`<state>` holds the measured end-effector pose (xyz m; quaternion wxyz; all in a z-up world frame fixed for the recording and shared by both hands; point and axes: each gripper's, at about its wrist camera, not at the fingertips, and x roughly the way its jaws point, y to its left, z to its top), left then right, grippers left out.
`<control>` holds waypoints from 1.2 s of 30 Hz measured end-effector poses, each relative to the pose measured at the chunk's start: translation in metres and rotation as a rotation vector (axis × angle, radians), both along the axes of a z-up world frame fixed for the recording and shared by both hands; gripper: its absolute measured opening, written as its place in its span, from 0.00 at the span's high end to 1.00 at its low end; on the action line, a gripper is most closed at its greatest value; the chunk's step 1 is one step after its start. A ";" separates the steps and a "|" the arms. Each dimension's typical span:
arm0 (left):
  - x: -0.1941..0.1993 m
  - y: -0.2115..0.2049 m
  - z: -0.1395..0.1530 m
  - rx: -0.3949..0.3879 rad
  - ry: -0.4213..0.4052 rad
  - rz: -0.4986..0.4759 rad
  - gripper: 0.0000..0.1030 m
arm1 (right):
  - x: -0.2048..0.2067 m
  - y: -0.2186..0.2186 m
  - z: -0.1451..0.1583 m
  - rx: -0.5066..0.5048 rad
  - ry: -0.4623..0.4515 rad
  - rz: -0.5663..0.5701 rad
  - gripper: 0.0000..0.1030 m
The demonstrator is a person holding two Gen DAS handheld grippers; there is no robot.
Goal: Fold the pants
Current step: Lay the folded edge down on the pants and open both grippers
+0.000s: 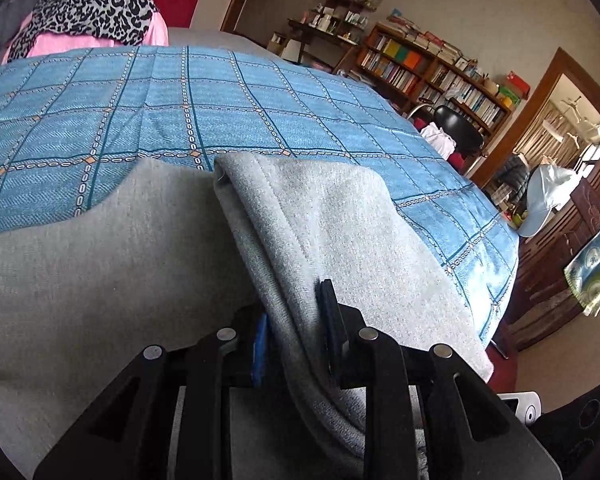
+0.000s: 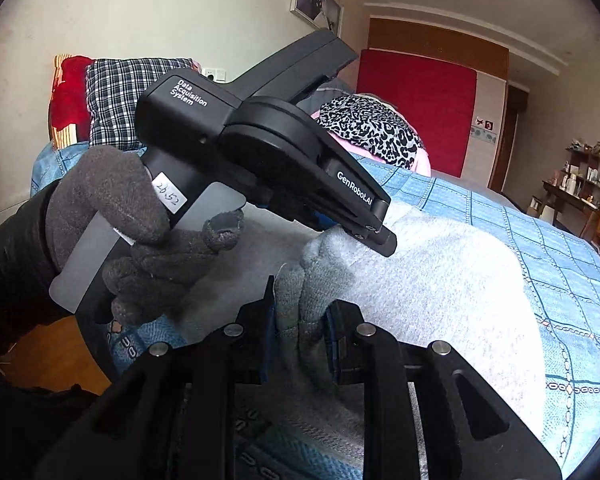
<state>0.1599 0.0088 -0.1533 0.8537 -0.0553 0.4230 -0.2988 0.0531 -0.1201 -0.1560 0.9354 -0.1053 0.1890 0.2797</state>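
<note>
left gripper point(image 1: 296, 332): black two-finger tool, clamped on a folded edge of the light grey knit pants point(image 1: 332, 216)
right gripper point(image 2: 300, 332): black fingers pinched on a bunched grey hem of the same pants, just below the left tool's tip
pants: heaped ahead of both tools on the blue checked bedspread point(image 1: 228, 104)
left hand point(image 2: 140, 232): dark grey glove around the left tool's handle
beyond: leopard-print cloth point(image 2: 370, 130) over pink fabric

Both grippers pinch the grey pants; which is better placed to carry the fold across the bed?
Probably left: the left gripper grips a doubled edge of the grey pants; the right gripper pinches a bunched corner.
</note>
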 end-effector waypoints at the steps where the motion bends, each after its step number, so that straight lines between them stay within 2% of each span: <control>1: -0.001 0.000 -0.004 0.020 -0.004 0.010 0.76 | 0.002 -0.001 -0.003 0.002 0.018 0.003 0.80; 4: 0.000 0.000 -0.027 0.047 0.038 0.032 0.73 | 0.008 -0.009 -0.008 0.022 0.083 0.000 0.74; 7: -0.006 -0.002 -0.026 0.060 -0.005 0.034 0.70 | 0.003 -0.030 -0.001 0.064 0.071 -0.023 0.56; 8: -0.009 -0.004 -0.024 0.073 -0.014 0.036 0.65 | 0.000 -0.037 0.002 0.077 0.066 -0.035 0.55; 9: -0.010 -0.004 -0.021 0.082 -0.024 0.039 0.57 | -0.003 -0.046 0.004 0.090 0.067 -0.047 0.55; 11: -0.013 -0.003 -0.015 0.092 -0.044 0.054 0.51 | -0.008 -0.068 0.008 0.125 0.078 -0.076 0.55; 16: -0.028 -0.002 0.008 0.076 -0.107 0.047 0.50 | -0.017 -0.124 0.017 0.253 0.148 -0.124 0.55; 21: -0.053 -0.024 0.023 0.057 -0.165 -0.056 0.50 | -0.015 -0.152 0.011 0.216 0.160 -0.265 0.55; 25: -0.067 -0.050 0.007 0.086 -0.134 -0.156 0.50 | -0.006 -0.165 -0.014 0.189 0.226 -0.290 0.55; 28: -0.065 -0.055 -0.021 0.134 -0.076 -0.152 0.50 | 0.000 -0.159 -0.034 0.156 0.239 -0.290 0.55; 31: -0.073 -0.053 -0.029 0.123 -0.117 -0.164 0.50 | 0.006 -0.156 -0.033 0.160 0.247 -0.277 0.55; 36: -0.074 -0.049 -0.032 0.094 -0.111 -0.155 0.50 | 0.021 -0.165 -0.014 0.193 0.277 -0.261 0.55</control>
